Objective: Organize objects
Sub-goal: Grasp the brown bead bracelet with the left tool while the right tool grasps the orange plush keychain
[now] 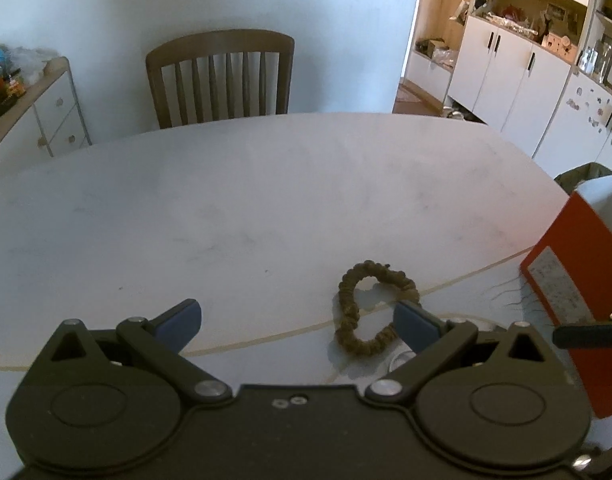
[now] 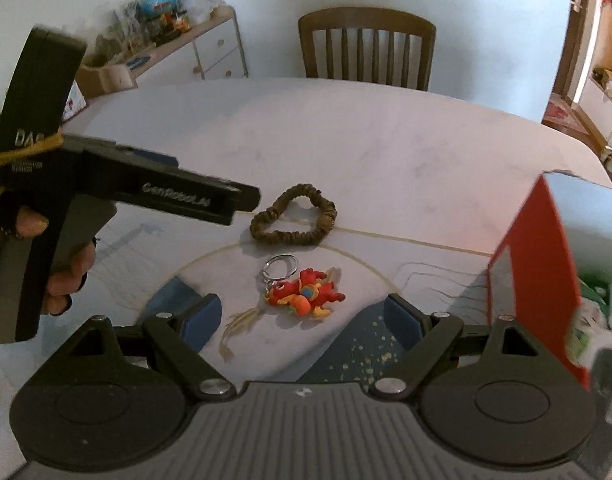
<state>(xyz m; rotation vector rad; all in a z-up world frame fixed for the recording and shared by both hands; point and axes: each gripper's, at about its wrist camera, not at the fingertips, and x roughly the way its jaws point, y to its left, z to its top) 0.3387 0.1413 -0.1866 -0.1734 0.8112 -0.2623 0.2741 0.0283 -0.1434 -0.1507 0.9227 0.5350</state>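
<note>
A brown fabric scrunchie (image 1: 370, 308) lies flat on the white table (image 1: 265, 184), just ahead of my left gripper's right finger. My left gripper (image 1: 297, 322) is open and empty, with the scrunchie to the right of its gap. In the right wrist view the scrunchie (image 2: 293, 220) lies beyond a red and orange toy keychain (image 2: 303, 292) with a metal ring. My right gripper (image 2: 301, 316) stands open and empty, the keychain just ahead between its blue fingers. A hand holds the left gripper (image 2: 125, 188) at the left of that view.
A red box (image 1: 578, 276) (image 2: 542, 264) stands open at the table's right side with bags inside. A wooden chair (image 1: 221, 76) is tucked in at the far edge. A low drawer unit (image 1: 37, 112) with clutter sits far left, white cupboards (image 1: 506, 64) far right.
</note>
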